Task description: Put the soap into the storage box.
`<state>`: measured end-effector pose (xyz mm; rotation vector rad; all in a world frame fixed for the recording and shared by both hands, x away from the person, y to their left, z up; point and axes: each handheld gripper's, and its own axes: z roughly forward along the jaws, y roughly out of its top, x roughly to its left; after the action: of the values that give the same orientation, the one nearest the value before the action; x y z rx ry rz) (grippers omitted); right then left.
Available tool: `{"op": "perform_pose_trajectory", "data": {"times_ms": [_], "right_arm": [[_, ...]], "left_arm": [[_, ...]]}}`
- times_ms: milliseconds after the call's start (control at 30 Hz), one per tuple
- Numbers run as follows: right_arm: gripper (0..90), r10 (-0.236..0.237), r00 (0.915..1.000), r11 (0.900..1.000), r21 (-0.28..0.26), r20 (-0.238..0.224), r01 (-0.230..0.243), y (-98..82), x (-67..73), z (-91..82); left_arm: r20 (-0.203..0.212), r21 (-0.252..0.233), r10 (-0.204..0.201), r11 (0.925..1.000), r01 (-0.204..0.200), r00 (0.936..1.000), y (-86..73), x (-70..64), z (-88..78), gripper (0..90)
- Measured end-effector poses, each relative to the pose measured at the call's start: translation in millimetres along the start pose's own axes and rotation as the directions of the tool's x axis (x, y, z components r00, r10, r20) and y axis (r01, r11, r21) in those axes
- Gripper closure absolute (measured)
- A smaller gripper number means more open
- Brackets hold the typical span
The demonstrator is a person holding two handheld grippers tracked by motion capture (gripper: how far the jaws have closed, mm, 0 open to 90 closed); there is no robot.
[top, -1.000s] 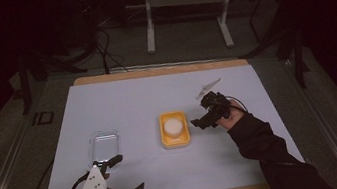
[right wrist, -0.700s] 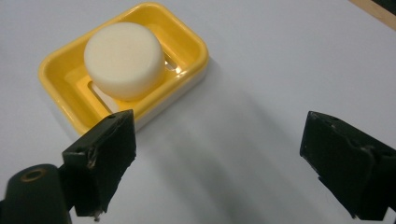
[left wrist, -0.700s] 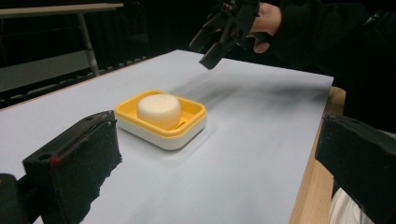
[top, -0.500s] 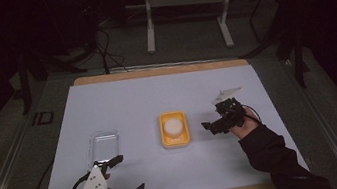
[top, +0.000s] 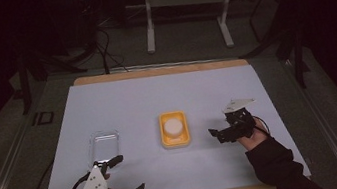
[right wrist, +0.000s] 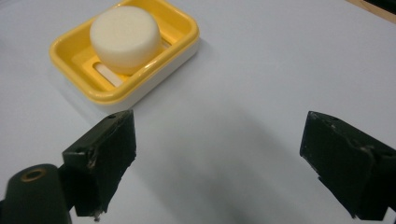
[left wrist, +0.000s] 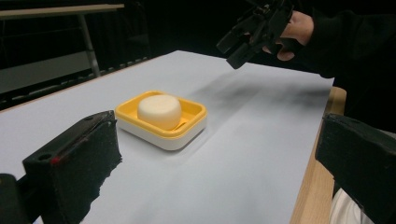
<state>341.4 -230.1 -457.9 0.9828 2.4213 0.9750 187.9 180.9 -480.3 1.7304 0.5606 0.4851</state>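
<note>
black foam-faced jaws of the left tool [top: 127, 177] stand spread wide at the near edge of the tabletop [top: 122, 101], holding nothing; it sits low by the wooden rim, probably parked there until needed. its own view looks across the pale sheet toward the yellow soap dish [left wrist: 161, 120], which suggests it is aimed at the dish rather than at anything closer.

just beyond that tool's upper jaw lies a clear plastic lid [top: 104, 144], flat on the sheet and left of the dish, apart from it. it looks like the dish's cover, set aside so the contents are open to reach, though that is a guess.

the soap dish [top: 174, 129] rests near the middle of the tabletop, with a round white bar of soap [top: 174, 125] sitting inside it on the slotted floor. nothing touches either.

to the right of the dish, the right tool [top: 219, 134] hovers above the sheet, jaws parted and empty, pointing toward the dish; in its own view the soap [right wrist: 125, 38] lies ahead and to the left of the gap between the jaws, near but not yet between them. the open stance fits an approach for a grasp.

beyond the tabletop's far edge, a metal stand [top: 185, 16] rises from a dark floor.
</note>
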Motion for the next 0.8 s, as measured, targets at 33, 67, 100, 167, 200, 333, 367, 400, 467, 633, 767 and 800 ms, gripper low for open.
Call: {"op": "perform_pose_trajectory", "data": {"times_ms": [33,67,100,167,200,333,367,400,467,633,767,800], "right_arm": [[10.6,-0.002,1.0000,1.000,-0.002,0.005,0.002,-1.3,0.6,-1.5],[10.6,-0.003,1.0000,1.000,-0.007,0.009,0.003,-2.8,1.2,-3.2],[10.6,0.001,1.0000,1.000,-0.009,0.004,-0.001,-4.2,1.7,-4.8],[10.6,0.007,0.9999,1.000,-0.023,0.011,-0.007,-7.8,3.2,-8.0],[10.6,0.007,0.9999,1.000,-0.031,0.013,-0.006,-9.6,3.9,-9.6],[10.6,0.006,0.9999,0.999,-0.051,0.014,-0.005,-15.4,6.0,-14.1],[10.6,0.009,0.9999,0.998,-0.055,0.012,-0.009,-17.0,6.9,-16.0],[10.6,0.018,0.9998,0.997,-0.080,0.003,-0.018,-20.5,8.4,-19.8],[10.6,0.023,0.9997,0.995,-0.097,0.002,-0.023,-22.9,10.0,-23.3],[10.6,0.015,0.9998,0.991,-0.136,0.016,-0.012,-29.8,15.0,-30.8],[10.6,0.006,0.9998,0.994,-0.111,0.021,-0.003,-36.1,18.9,-32.4],[10.6,0.008,0.9996,0.994,-0.112,0.027,-0.004,-37.4,20.0,-33.7]], "left_arm": [[0.001,-0.001,-0.001,1.0000,0.001,1.0000,0.0,-0.1,0.0,0.1],[0.001,0.000,0.000,1.0000,0.000,1.0000,0.0,-0.1,0.0,0.1],[0.001,0.000,0.000,1.0000,0.000,1.0000,0.0,-0.1,0.0,0.1],[0.001,0.001,0.000,1.0000,0.000,1.0000,0.0,-0.1,0.1,0.1],[0.002,0.001,0.000,1.0000,0.000,1.0000,0.0,-0.1,0.2,0.1],[0.005,0.004,0.001,1.0000,-0.001,1.0000,0.0,-0.4,0.4,0.0],[0.006,0.005,0.002,1.0000,-0.002,1.0000,0.0,-0.5,0.4,0.0],[0.006,0.005,0.002,1.0000,-0.002,1.0000,0.0,-0.5,0.5,0.1],[0.006,0.005,0.003,1.0000,-0.003,1.0000,-0.1,-0.6,0.6,0.1],[0.009,0.010,0.004,0.9999,-0.004,1.0000,-0.2,-0.9,1.0,0.1],[0.010,0.013,0.006,0.9999,-0.007,0.9999,-0.2,-1.0,1.1,0.1],[0.010,0.013,0.006,0.9999,-0.006,0.9999,-0.2,-1.1,1.2,0.1]]}}
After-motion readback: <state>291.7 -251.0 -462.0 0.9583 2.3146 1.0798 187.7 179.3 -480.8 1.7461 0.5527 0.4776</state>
